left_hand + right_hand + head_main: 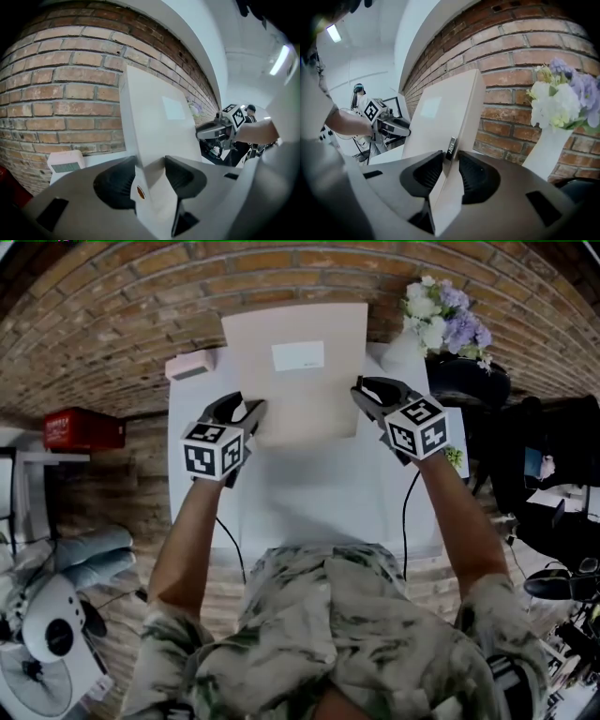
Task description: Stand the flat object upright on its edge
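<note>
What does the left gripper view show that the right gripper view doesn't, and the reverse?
Only the left gripper view: a small pale box with a grey panel, and the marker cube above the right claw. Only the right gripper view: a white vase of white and purple flowers, and the marker cube above the left claw. Both: the flat beige board upright before the red brick wall, both claws clamped on its side edges.

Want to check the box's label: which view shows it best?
The head view: the label on the flat box faces the camera squarely and unobstructed. The left gripper view and right gripper view catch the label only obliquely, as a faint slanted patch.
</note>
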Available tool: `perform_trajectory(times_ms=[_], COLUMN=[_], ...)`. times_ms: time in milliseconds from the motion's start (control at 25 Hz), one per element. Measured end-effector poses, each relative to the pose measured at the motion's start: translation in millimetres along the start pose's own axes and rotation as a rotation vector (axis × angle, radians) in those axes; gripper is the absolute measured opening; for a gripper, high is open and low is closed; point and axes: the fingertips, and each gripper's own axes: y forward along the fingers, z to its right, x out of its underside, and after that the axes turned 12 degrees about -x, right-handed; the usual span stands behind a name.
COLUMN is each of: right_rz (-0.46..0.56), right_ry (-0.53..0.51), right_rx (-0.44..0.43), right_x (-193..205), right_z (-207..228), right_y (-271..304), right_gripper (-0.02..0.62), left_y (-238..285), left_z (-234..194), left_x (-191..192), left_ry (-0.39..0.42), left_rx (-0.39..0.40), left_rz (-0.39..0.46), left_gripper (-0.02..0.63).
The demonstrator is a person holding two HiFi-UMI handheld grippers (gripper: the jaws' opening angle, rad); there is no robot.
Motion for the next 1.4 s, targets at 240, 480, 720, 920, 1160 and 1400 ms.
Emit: perform_trajectory(times_ms=[240, 480, 720, 920, 1160, 1400], right_rz=[0.031, 0.040, 0.056, 0.055, 0.046, 0.043], right_ry=[-0.067, -0.133, -0.188, -0.214, -0.232, -0.237], right_rx=[0.065, 0.136, 0.204, 0.230, 0.247, 0.252], right_x=[-25, -39, -46, -46, -40, -34], right_z=[21, 48, 77, 100, 123, 138], right_y=[2, 9, 17, 30, 48, 61], right_gripper=[0.122, 0.120, 0.115, 0.110, 0.107, 0.104], left_y=[19, 47, 80, 106, 134, 150], left_z=[-10, -20, -28, -37, -47, -54], left_x=[-31, -57, -72, -76, -74, -76], left_ry=[0.065, 0.117, 0.160, 0.175, 0.186, 0.206], left_rx=[-0.032, -0.068, -0.117, -0.159, -0.203, -0.240], left_rz=[0.035, 0.064, 0.077, 0.082, 0.074, 0.084], left_gripper=[0.212, 0.210, 0.209, 0.209, 0.209, 0.209])
